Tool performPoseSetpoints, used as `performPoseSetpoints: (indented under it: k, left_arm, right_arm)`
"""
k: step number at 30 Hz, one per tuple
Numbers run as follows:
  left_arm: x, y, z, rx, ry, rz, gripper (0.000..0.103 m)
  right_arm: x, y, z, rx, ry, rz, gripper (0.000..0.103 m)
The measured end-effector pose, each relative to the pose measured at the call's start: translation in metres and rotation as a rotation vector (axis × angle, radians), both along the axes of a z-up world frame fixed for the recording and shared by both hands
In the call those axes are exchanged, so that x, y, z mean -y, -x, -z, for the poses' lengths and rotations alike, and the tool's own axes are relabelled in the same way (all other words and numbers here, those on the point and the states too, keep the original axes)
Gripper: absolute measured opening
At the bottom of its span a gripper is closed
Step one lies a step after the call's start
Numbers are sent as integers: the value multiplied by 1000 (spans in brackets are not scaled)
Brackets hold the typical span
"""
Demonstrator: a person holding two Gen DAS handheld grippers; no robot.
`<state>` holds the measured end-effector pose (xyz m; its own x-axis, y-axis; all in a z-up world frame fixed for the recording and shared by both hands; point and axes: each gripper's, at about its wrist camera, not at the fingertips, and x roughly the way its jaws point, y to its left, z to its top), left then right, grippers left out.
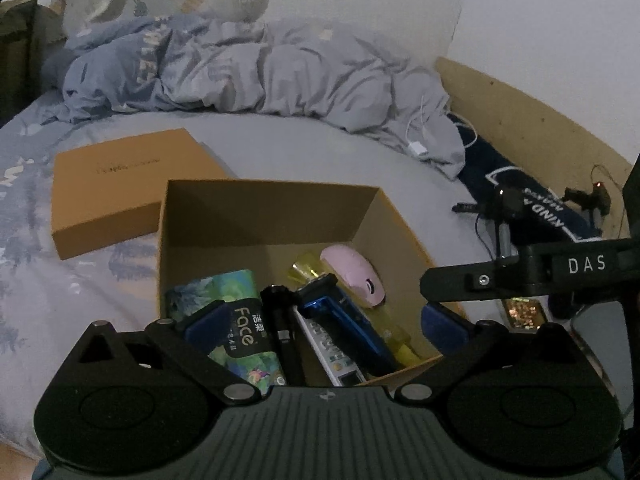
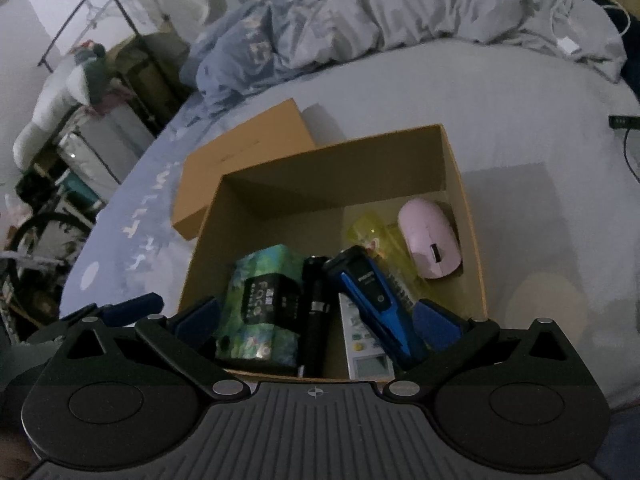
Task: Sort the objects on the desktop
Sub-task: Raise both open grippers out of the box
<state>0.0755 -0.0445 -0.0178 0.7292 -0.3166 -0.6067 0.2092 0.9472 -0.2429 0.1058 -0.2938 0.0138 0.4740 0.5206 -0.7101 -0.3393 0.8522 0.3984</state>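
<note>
An open cardboard box [image 1: 276, 208] [image 2: 340, 164] sits on the bed. It holds a pink mouse [image 1: 354, 274] [image 2: 430, 238], a blue shaver [image 1: 344, 318] [image 2: 368, 284], a white remote [image 1: 330, 354] [image 2: 366, 346], a black flashlight [image 1: 282, 328] [image 2: 316, 304], a green tissue pack [image 1: 236, 308] [image 2: 264, 304] and a yellow bottle [image 1: 306, 270] [image 2: 366, 228]. My left gripper [image 1: 324, 324] hangs open and empty over the box's near edge. My right gripper [image 2: 316, 322] is open and empty over the same edge; its side also shows in the left wrist view [image 1: 532, 276].
The box lid [image 1: 124, 188] [image 2: 244, 152] lies left of the box on the grey sheet. A crumpled duvet [image 1: 260, 68] [image 2: 400, 12] lies behind. A dark cloth [image 1: 520, 184], cables and a phone [image 1: 600, 332] lie right. A clothes rack [image 2: 92, 52] stands beside the bed.
</note>
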Motion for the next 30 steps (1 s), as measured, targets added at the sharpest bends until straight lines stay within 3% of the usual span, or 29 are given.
performPoseSetpoints:
  k: [6, 30]
  left_arm:
    - [-9, 15, -6, 61, 26, -37, 103]
    - [-56, 25, -36, 125, 115, -240, 103]
  right_arm:
    - [9, 11, -11, 43, -1, -3, 103]
    - [18, 1, -43, 114, -14, -10, 103]
